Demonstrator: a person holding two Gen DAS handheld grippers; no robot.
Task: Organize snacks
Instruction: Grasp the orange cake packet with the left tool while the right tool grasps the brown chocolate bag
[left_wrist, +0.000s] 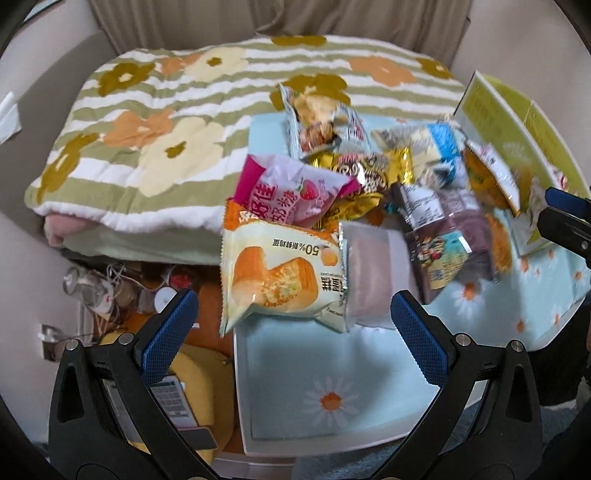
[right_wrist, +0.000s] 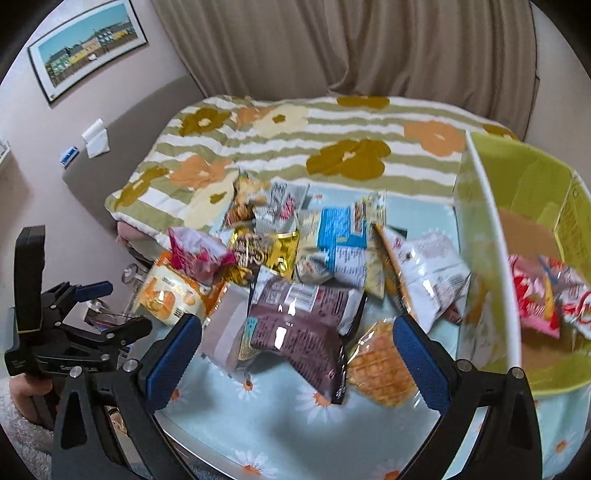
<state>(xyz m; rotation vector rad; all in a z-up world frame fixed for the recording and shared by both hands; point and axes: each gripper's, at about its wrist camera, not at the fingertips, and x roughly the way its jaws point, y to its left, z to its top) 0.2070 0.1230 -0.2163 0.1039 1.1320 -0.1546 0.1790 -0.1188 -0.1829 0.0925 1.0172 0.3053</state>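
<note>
A heap of snack packets lies on a small table with a light blue daisy cloth (left_wrist: 295, 369) (right_wrist: 280, 424). Nearest my left gripper (left_wrist: 291, 325) is an orange cake packet (left_wrist: 280, 280), with a pink strawberry candy bag (left_wrist: 291, 192) and a gold packet (left_wrist: 365, 170) behind it. My left gripper is open, its blue pads just short of the cake packet. My right gripper (right_wrist: 295, 343) is open over a brown packet (right_wrist: 299, 321) and a waffle packet (right_wrist: 380, 365). A green box (right_wrist: 517, 206) at the right holds red and pink packets (right_wrist: 535, 302).
A folded flower-and-stripe blanket (left_wrist: 166, 122) (right_wrist: 295, 140) lies on the bed behind the table. Beige curtains (right_wrist: 332, 48) hang at the back. Left of the table, lower down, sit cables, small jars and a yellow object (left_wrist: 195, 387). A framed picture (right_wrist: 85, 44) hangs on the wall.
</note>
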